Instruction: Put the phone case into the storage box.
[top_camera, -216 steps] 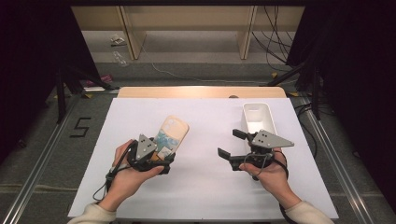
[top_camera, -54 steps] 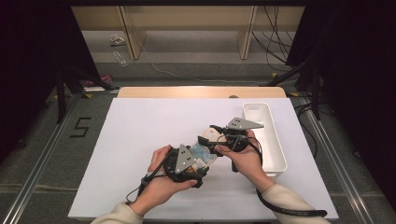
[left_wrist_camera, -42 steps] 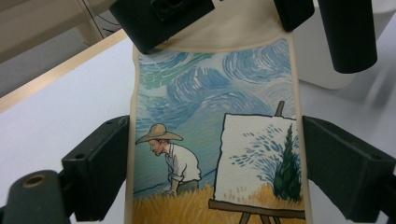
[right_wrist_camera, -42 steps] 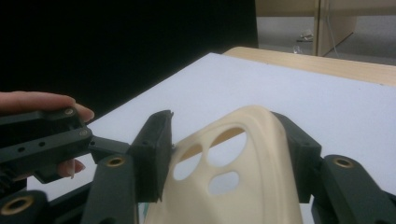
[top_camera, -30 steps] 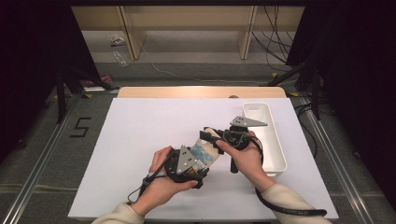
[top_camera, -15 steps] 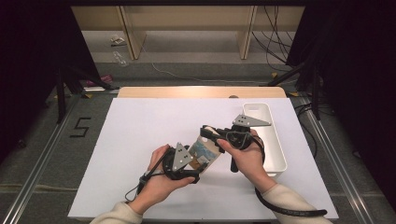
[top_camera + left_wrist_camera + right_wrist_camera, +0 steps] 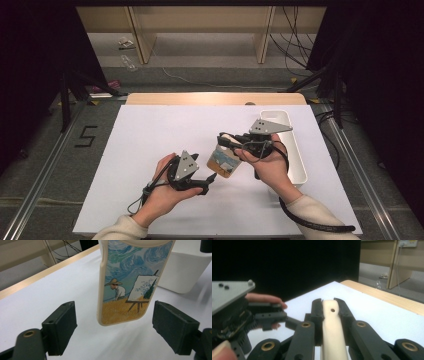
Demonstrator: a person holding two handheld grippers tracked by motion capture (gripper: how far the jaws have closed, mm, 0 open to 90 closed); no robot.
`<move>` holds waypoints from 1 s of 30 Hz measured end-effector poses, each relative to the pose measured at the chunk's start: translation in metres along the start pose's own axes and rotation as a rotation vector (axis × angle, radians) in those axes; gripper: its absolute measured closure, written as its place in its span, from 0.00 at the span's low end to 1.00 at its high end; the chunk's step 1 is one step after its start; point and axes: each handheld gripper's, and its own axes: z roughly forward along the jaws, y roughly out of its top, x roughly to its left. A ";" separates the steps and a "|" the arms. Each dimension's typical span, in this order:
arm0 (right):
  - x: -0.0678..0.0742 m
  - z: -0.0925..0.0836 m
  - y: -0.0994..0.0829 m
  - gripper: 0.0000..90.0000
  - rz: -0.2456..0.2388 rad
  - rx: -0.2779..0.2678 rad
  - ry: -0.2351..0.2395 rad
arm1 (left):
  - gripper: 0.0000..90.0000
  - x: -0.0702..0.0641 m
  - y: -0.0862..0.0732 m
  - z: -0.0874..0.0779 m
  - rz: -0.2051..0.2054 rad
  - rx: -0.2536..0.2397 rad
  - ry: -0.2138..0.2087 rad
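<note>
Work in hand: passing a phone case (image 7: 223,161) from the left hand-held gripper (image 7: 207,181) to the right hand-held gripper (image 7: 225,139), most likely on its way to the white bin (image 7: 299,165).
Done so far: the right hand-held gripper is clamped on the top edge of the phone case, its pads pressed flat on both sides of the cream rim in the right gripper view (image 7: 332,315).
Left hand-held gripper: released; its jaws stand apart on either side of the case's lower end, with clear gaps and no contact in the left gripper view (image 7: 122,322).
Where the case is: hanging upright above the table (image 7: 150,135), between the two hands, just left of the bin.
Left to do, by my reading: draw the left hand clear, carry the case over the bin and set it down inside.
Phone case: thin, flat shell with rounded corners, cream rim, glossy printed back showing a painter in a straw hat at an easel in a yellow field under a swirling blue sky (image 7: 130,285).
Bin: long, narrow, smooth white plastic with rounded corners.
Table: matte white top with a pale wooden strip along the far edge.
Pads: matte black, blocky, flat-faced (image 7: 61,327).
</note>
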 end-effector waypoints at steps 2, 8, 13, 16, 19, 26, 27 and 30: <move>0.001 0.000 0.002 0.89 -0.041 0.032 0.018 | 0.22 0.000 0.000 0.000 -0.020 -0.002 -0.016; 0.006 0.000 0.007 0.89 -0.177 0.143 0.071 | 0.22 -0.001 0.000 0.000 -0.008 -0.002 -0.036; 0.006 0.001 0.006 0.89 -0.189 0.174 0.092 | 0.23 0.000 0.000 0.001 -0.022 0.007 -0.039; 0.006 0.001 0.006 0.89 -0.191 0.184 0.096 | 0.24 0.000 0.000 0.001 -0.019 0.006 -0.040; 0.007 0.001 0.006 0.89 -0.188 0.189 0.101 | 0.24 0.001 0.000 0.001 -0.017 0.005 -0.043; 0.008 0.001 0.007 0.89 -0.192 0.199 0.121 | 0.25 0.002 -0.003 0.004 0.004 0.012 -0.078; 0.009 0.002 0.007 0.89 -0.192 0.200 0.122 | 0.25 0.002 -0.003 0.004 0.007 0.013 -0.079; 0.010 0.002 0.008 0.89 -0.191 0.199 0.126 | 0.26 0.001 -0.003 0.005 0.010 0.023 -0.090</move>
